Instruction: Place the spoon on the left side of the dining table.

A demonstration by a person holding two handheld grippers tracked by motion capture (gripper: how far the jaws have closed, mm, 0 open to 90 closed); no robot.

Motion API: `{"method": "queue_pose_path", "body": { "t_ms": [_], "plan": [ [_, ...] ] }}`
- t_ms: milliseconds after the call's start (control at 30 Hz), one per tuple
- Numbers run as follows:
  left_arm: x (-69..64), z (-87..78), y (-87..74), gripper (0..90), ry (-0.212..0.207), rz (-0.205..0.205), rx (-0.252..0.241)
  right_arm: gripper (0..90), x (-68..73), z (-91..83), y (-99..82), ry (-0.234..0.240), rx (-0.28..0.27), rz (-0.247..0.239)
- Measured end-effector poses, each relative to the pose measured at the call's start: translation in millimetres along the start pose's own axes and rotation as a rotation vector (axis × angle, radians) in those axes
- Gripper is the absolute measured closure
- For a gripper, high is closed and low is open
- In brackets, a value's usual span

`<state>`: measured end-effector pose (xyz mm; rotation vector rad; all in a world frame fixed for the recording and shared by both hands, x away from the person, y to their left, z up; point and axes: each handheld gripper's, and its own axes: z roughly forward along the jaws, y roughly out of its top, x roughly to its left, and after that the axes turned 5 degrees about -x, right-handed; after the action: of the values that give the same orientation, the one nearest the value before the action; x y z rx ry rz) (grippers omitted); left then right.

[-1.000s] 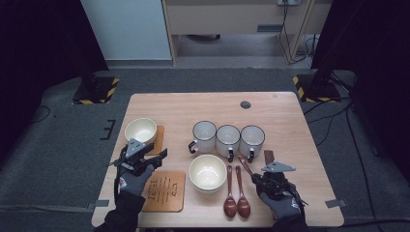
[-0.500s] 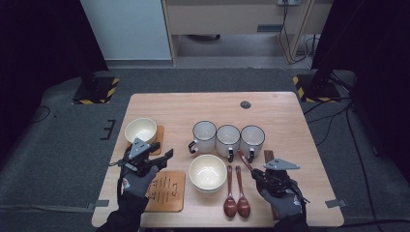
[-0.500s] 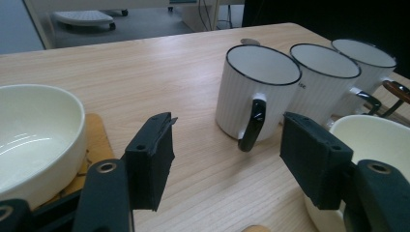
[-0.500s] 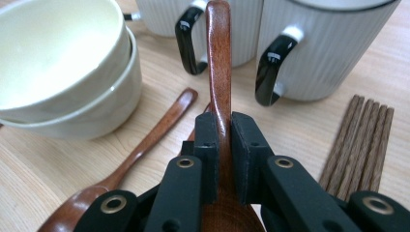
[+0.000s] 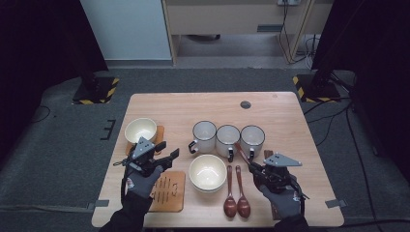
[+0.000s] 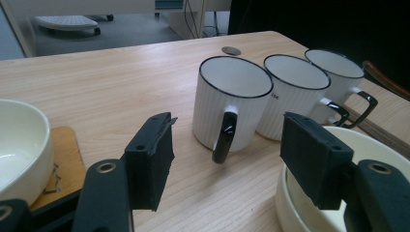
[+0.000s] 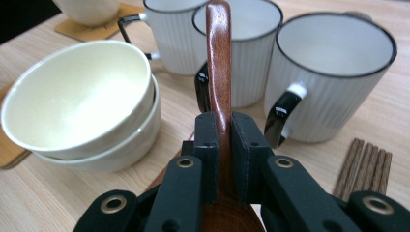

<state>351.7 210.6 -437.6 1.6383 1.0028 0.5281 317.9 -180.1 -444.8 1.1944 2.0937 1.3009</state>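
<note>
Right tongs [image 7: 221,159] clench a wooden spoon [image 7: 218,63]; left tongs [image 6: 237,159] gape, released.

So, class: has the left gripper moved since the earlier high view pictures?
Yes. The left gripper has shifted toward the mugs, away from the left table edge, jaws open and empty.

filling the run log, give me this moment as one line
left gripper: open, nothing held | right gripper: shut on spoon | two spoons on table by stacked bowls
</note>
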Motion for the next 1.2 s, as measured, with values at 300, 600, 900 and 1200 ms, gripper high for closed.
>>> {"method": "queue_pose_path", "body": {
  "t_ms": [300,600,900,1200],
  "plan": [
    [-11.5,4.5,3.5,35.2,-0.015,0.009,-0.006,81.7,4.0,-3.5,10.8,0.038,-0.054,-0.004],
    [-20.0,7.6,8.1,35.2,-0.044,-0.003,-0.023,81.7,9.0,-2.1,22.0,0.071,-0.101,-0.018],
    [-29.0,8.8,17.7,35.2,-0.069,-0.004,-0.041,81.7,10.6,-3.6,32.0,0.098,-0.141,-0.024],
    [-41.7,15.1,27.8,35.2,-0.103,-0.002,-0.061,81.7,16.0,-1.0,37.9,0.123,-0.169,-0.041]
  ]
}}
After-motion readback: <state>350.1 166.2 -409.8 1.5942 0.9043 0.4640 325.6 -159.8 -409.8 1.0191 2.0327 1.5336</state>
